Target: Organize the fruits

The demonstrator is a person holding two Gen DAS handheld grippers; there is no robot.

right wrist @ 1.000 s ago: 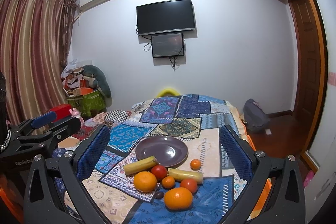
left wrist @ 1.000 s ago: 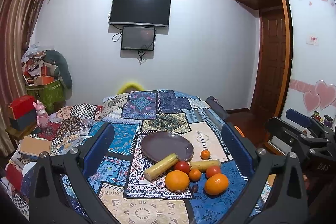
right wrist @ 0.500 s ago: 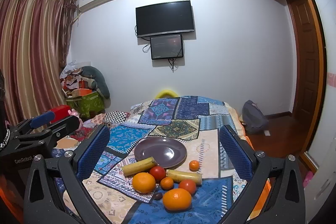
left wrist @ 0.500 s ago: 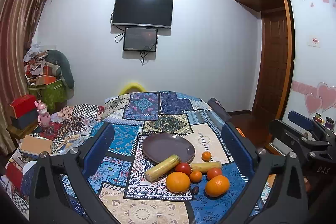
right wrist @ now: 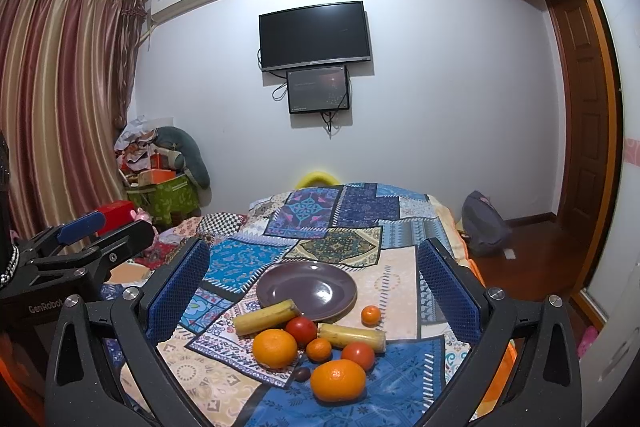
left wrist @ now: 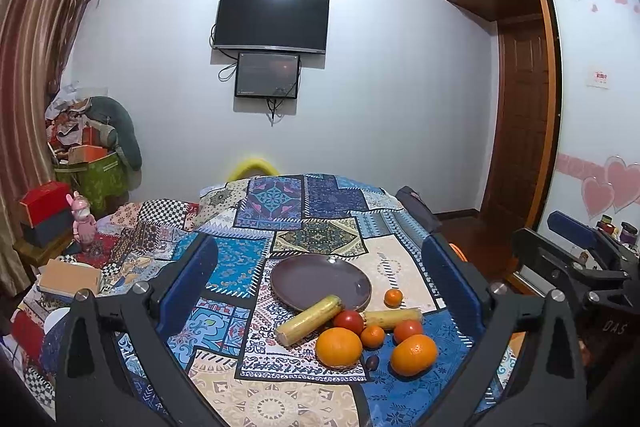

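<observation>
Both grippers, left gripper [left wrist: 320,283] and right gripper [right wrist: 314,281], hover wide and empty; the fruit cluster [right wrist: 316,343] lies ahead near the plate [right wrist: 306,290], roughly equidistant.

The near rim of the plate [left wrist: 320,283] hides behind a yellow stick-shaped fruit [left wrist: 309,319]. A small dark fruit [right wrist: 302,373] is too small to identify. The patchwork cloth [right wrist: 404,379] runs off the bottom frame edge.
</observation>
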